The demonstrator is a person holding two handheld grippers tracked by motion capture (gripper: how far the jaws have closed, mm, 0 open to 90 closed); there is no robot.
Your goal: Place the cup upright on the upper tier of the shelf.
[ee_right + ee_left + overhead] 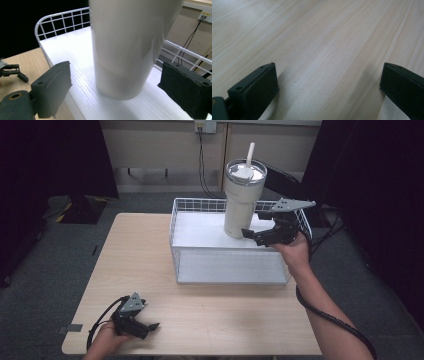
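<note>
A tall cream tumbler (241, 200) with a clear lid and a white straw (249, 155) stands upright inside the white wire basket (200, 206) at the table's back. My right gripper (255, 226) is open just beside the tumbler's lower part, its jaws apart on either side without touching it. In the right gripper view the tumbler (127, 47) rises close ahead, standing on the white basket floor (75, 52). My left gripper (150, 324) rests low over the table's front left corner, open, with bare wood (324, 50) between its jaws.
The light wooden table (150, 260) has free room in front of and left of the basket. Black curtains hang at both sides. A wall socket with cables (202, 150) is behind the table. Grey carpet surrounds it.
</note>
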